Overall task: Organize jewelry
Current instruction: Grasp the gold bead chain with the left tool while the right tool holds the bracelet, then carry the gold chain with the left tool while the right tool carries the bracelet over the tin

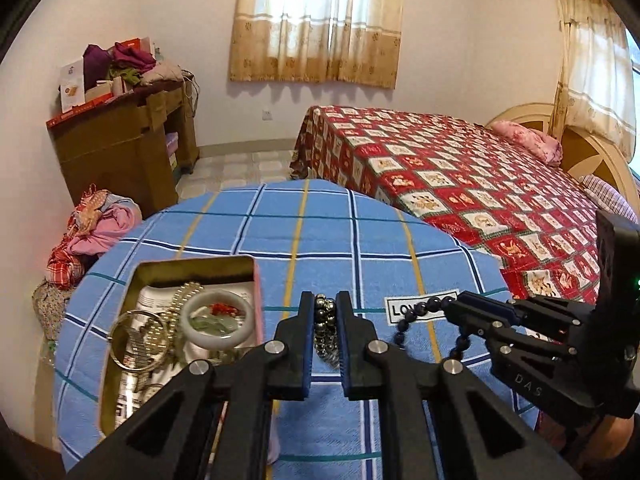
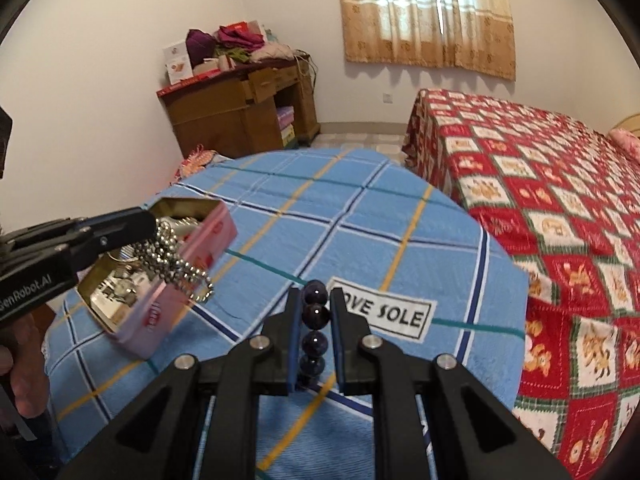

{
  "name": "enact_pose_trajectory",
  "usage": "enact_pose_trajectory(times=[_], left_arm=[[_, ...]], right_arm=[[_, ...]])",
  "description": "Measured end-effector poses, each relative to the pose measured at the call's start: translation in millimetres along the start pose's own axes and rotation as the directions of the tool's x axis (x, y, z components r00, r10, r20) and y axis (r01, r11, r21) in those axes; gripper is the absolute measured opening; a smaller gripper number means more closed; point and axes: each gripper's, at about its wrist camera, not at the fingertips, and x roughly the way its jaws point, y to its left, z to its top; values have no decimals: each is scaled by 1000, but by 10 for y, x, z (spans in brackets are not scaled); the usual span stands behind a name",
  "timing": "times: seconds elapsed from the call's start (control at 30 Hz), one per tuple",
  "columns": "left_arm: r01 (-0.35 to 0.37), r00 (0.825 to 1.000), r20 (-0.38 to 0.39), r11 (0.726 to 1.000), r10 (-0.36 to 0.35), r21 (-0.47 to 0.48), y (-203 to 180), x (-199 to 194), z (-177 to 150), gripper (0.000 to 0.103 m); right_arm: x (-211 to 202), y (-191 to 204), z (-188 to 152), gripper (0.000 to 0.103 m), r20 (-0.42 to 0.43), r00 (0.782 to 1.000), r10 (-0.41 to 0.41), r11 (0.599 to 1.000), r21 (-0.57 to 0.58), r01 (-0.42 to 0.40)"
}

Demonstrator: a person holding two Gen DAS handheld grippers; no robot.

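A pink tin box (image 1: 120, 352) lies open at the left of a round table with a blue checked cloth (image 1: 360, 240). It holds a white jade bangle (image 1: 218, 319), a metal ring bangle (image 1: 138, 340) and gold chains. My left gripper (image 1: 325, 308) is shut on a silver bead bracelet (image 1: 326, 332), held just right of the box; the beads hang over the box's edge in the right wrist view (image 2: 176, 256). My right gripper (image 2: 316, 300) is shut on a dark purple bead bracelet (image 2: 314, 328), above the table near the "LOVE SOLE" label (image 2: 388, 316).
A bed with a red patterned cover (image 1: 480, 184) stands right of the table. A brown desk piled with clothes (image 1: 120, 136) stands at the far left wall. A heap of clothes (image 1: 88, 232) lies beside the table's left edge.
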Motion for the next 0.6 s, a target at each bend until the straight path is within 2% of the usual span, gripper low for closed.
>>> enact_pose_trajectory(times=[0.37, 0.6], left_arm=[[-30, 999, 39, 999, 31, -40, 291, -273, 32, 9], [-66, 996, 47, 995, 70, -80, 551, -364, -8, 9]], right_arm=[[-125, 227, 175, 16, 32, 999, 24, 998, -61, -22], [-157, 502, 343, 16, 55, 997, 53, 991, -128, -45]])
